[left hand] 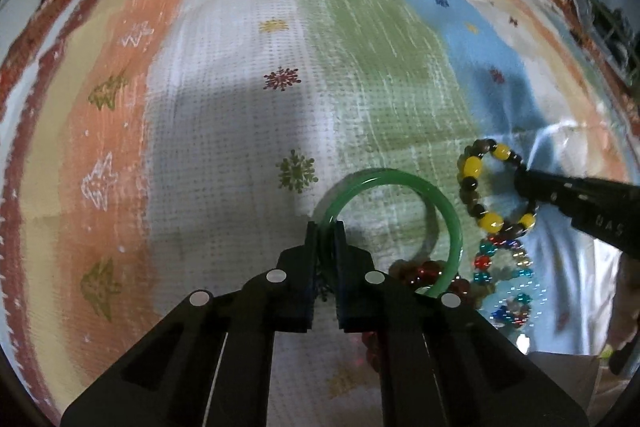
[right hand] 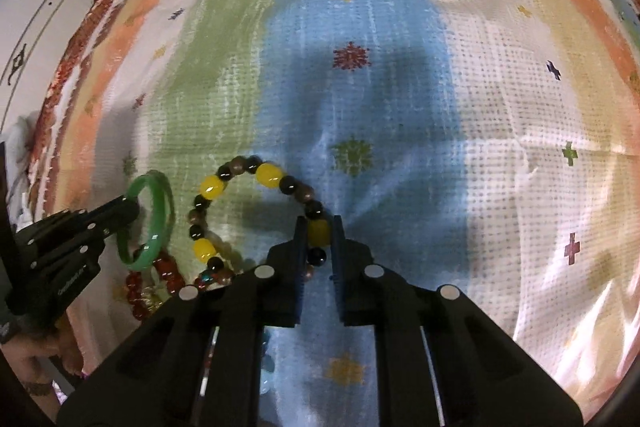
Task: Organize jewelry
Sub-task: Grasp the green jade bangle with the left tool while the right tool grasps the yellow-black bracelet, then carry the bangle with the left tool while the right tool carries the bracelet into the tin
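My left gripper (left hand: 324, 227) pinches the green bangle (left hand: 448, 215) rim; my right gripper (right hand: 318, 227) pinches the yellow-and-dark bead bracelet (right hand: 256, 187). Both seem lifted off the striped cloth (right hand: 400, 67), mid-cloth.

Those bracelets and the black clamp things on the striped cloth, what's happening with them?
A person is sorting jewelry with two hand-held grippers. The left gripper is clamped on the rim of a green bangle. The right gripper is clamped on a yellow bead of a yellow and dark beaded bracelet. More beaded bracelets, red and multicoloured, lie in a small pile beside them on the striped cloth.
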